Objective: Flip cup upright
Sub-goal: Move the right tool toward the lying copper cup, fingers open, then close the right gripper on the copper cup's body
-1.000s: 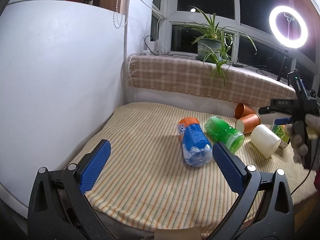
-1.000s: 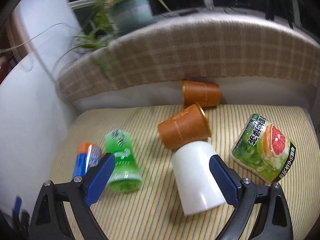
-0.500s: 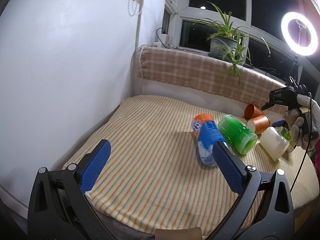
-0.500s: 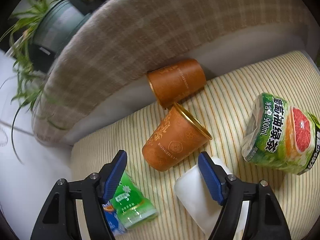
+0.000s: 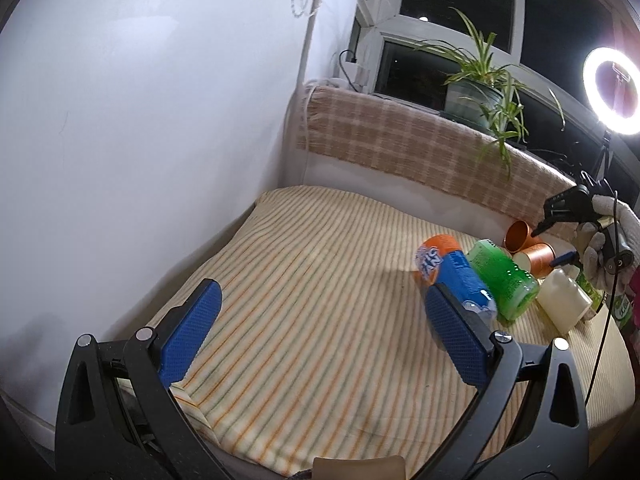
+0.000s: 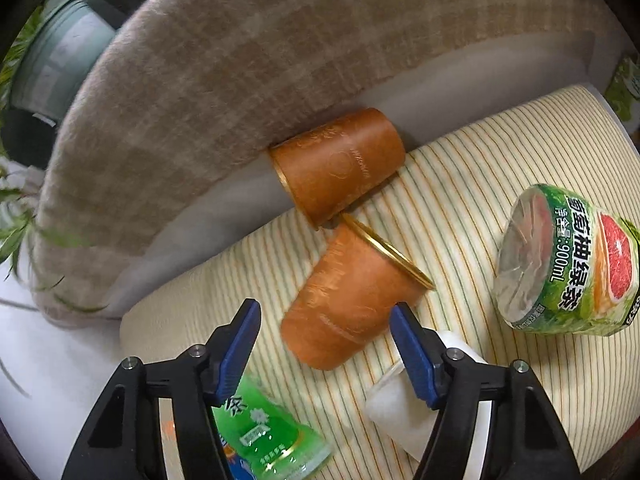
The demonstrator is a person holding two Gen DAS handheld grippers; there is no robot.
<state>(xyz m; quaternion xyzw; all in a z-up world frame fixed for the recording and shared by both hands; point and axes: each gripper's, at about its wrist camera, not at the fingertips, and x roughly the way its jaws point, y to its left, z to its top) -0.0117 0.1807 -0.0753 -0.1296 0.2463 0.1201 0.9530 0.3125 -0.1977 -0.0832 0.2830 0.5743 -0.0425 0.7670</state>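
Note:
Two orange paper cups lie on their sides on the striped cloth. The near orange cup (image 6: 352, 300) lies with its base between the open fingers of my right gripper (image 6: 324, 344); nothing is gripped. The far orange cup (image 6: 340, 164) rests against the back cushion. A white cup (image 6: 404, 404) lies on its side under my right finger. In the left wrist view the cups (image 5: 534, 258) show far right, with my right gripper (image 5: 560, 236) above them. My left gripper (image 5: 320, 336) is open and empty over the cloth's near left part.
A green bottle (image 5: 504, 276) and a blue bottle with orange label (image 5: 452, 268) lie mid-cloth. A green grapefruit tea bottle (image 6: 568, 264) lies at the right. A checked cushion (image 6: 240, 48) backs the surface. A white wall (image 5: 140, 120) is left; a ring light (image 5: 614, 96) at the right.
My right gripper has moved forward and down toward the near orange cup, which now lies between its fingers. The left gripper's view has swung a little left and back.

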